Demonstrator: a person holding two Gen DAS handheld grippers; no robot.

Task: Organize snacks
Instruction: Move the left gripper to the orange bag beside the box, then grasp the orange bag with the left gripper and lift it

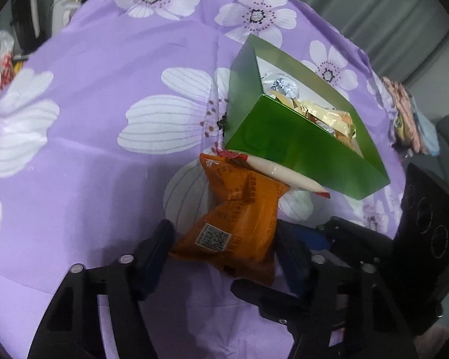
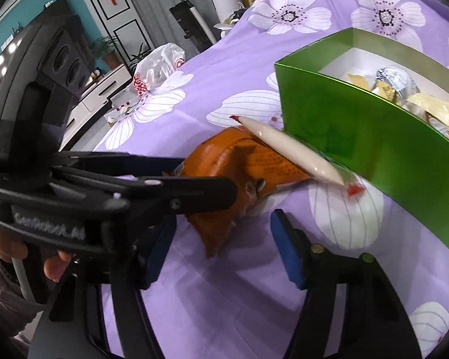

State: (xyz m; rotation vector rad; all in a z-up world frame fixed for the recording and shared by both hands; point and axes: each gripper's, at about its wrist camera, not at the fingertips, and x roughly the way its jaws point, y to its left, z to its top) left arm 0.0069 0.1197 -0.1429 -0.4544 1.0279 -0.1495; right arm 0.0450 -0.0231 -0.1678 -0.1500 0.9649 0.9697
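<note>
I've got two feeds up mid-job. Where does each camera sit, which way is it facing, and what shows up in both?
Left wrist: sits behind the left gripper, looking down along its fingers, shut on the orange snack packet; green box beyond, right gripper's body at the right edge.
Right wrist: sits behind the open right gripper, looking across the purple floral cloth; left gripper and the person's hand enter from the left.
Shared: packet, white sausage stick, box, cloth.
</note>
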